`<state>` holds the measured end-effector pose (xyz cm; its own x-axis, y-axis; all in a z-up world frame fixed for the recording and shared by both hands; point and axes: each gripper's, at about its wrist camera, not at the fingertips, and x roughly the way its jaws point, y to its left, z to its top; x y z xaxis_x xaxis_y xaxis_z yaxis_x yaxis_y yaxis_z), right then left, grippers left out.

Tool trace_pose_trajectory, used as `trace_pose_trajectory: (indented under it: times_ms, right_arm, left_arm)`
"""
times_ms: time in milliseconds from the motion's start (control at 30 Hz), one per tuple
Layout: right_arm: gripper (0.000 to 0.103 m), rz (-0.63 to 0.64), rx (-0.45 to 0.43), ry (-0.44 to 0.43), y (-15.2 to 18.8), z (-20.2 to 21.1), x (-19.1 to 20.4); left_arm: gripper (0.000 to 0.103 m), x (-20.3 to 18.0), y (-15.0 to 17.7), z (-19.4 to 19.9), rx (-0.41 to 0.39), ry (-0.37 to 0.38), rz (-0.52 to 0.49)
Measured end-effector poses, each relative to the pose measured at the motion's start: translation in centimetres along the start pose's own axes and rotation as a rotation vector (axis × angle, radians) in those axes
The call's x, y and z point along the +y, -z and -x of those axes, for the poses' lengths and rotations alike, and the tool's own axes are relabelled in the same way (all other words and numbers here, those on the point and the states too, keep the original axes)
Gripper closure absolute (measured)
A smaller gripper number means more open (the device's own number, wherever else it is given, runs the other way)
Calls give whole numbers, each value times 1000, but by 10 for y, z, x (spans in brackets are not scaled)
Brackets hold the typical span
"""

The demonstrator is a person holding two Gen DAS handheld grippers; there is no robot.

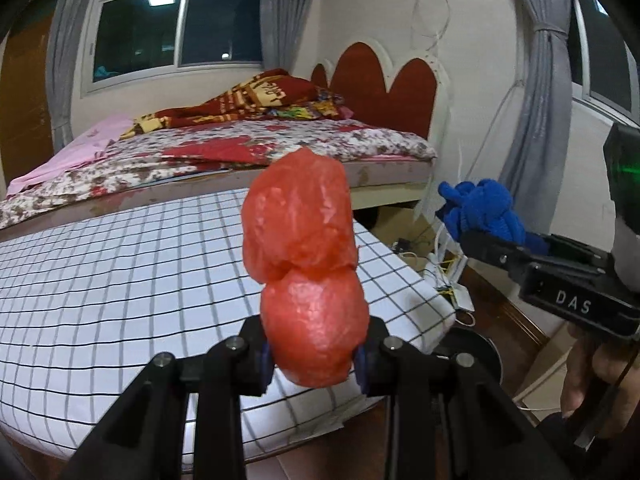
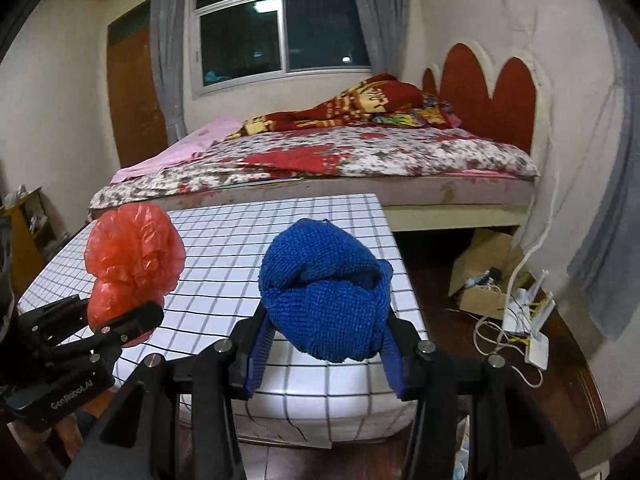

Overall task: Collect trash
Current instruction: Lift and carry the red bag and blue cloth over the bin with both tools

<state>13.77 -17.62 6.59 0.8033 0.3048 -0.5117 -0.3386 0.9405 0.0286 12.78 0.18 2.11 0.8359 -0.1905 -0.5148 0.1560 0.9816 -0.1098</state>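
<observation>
Left hand-held gripper point(image 1: 314, 354): I have it pinching the lower lobe of a red plastic bag point(image 1: 304, 264), pads pressed into both sides; the bag stands up out of the fingers and is lifted off the table.

Right hand-held gripper point(image 2: 326, 354): I have it pinching a bundled blue cloth point(image 2: 326, 296) between the blue pads; the bundle bulges above the fingers and is held in the air.

Red plastic bag, from my right camera: it shows at about 9 o'clock point(image 2: 134, 260), with the left hand-held gripper point(image 2: 120, 326) clamped at its base.

Blue cloth, from my left camera: it sits at about 3 o'clock point(image 1: 484, 210), beyond the table's right edge, held by the right hand-held gripper point(image 1: 490, 244).

Table point(image 1: 100, 272): a white cover with a black grid lies below both grippers; I see nothing resting on the part in view.

Bed point(image 2: 360, 160): it stands behind the table at 12 o'clock, with a floral sheet and a rumpled red blanket point(image 2: 360, 104) near the headboard.

Floor, right side: a cardboard box point(image 2: 480, 276) and white cables point(image 2: 516, 320) lie at about 3 o'clock in my right camera.

Window point(image 2: 284, 28): it is dark, on the wall beyond the bed.
</observation>
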Motion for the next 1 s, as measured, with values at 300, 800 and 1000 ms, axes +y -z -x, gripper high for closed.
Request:
trace_pose_trajectory:
  times_ms: [300, 800, 1000]
  right_arm:
    - [54, -64, 10, 102, 18, 20, -46]
    - [53, -198, 57, 244, 68, 57, -131]
    - [53, -264, 93, 307, 96, 67, -169]
  left_arm:
    - [71, -46, 3, -17, 20, 111, -38]
    - [71, -131, 30, -44, 125, 292, -161]
    - [71, -167, 45, -59, 176, 349, -212]
